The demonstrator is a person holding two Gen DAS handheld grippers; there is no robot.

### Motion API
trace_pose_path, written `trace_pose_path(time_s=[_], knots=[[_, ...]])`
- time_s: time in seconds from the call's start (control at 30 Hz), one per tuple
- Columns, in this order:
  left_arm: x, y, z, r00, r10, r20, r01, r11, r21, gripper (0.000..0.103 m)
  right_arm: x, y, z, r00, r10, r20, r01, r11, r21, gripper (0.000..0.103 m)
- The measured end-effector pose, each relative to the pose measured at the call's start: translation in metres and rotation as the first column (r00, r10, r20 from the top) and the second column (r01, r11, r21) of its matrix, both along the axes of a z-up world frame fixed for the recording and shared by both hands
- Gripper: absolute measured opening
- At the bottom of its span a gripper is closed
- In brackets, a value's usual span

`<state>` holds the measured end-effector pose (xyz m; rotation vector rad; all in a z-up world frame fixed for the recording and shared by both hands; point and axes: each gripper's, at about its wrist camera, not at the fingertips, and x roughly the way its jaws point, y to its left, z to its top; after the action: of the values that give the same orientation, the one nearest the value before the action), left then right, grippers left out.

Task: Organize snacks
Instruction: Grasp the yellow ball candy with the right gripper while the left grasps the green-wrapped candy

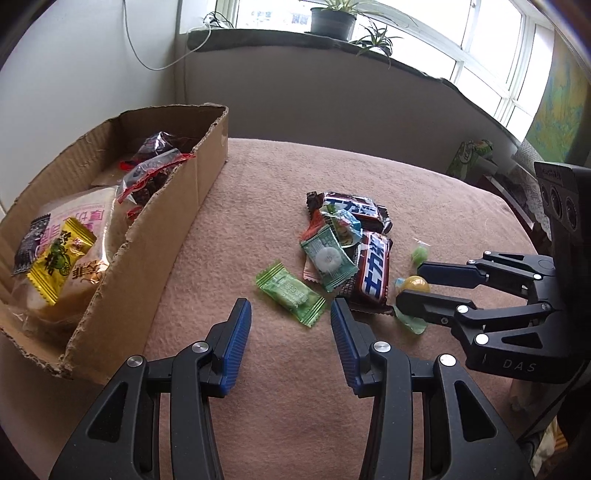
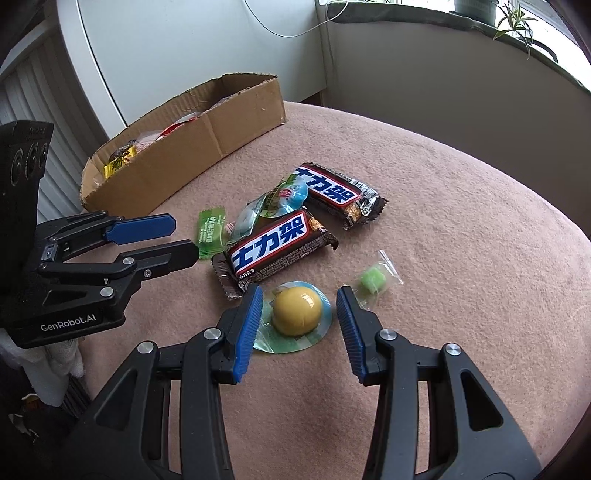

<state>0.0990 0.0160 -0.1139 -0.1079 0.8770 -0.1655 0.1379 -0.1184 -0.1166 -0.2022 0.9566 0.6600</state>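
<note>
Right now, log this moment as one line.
left gripper: open, over green candy | right gripper: open, straddling yellow jelly cup | box: partly filled

Domestic room, likely a living space, pinkish-brown blanket [image 1: 369,170] spread as work surface, potted plants [image 1: 334,22] on a wide window ledge [image 1: 258,37], loose white cable [image 1: 147,55] on wall (daylight from multi-pane window [image 1: 480,48]), torn cardboard box [image 1: 155,258] holding snacks.
</note>
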Motion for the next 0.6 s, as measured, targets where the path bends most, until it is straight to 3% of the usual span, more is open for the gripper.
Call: trace_pose_path(time_s=[0.43,0.6], knots=[[0.03,-0.02,-0.012,0.999,-0.013,-0.033,0.016,0.997,0.075,0.043,0.007,0.001,-0.006,1.0,0.001,0.005,-0.001,1.0,-0.031,0.037],[0.026,-0.022,-0.013,1.0,-0.019,-0.021,0.021,0.994,0.111,0.028,0.007,0.004,-0.006,1.0,0.002,0.018,-0.002,0.999,-0.042,0.038]])
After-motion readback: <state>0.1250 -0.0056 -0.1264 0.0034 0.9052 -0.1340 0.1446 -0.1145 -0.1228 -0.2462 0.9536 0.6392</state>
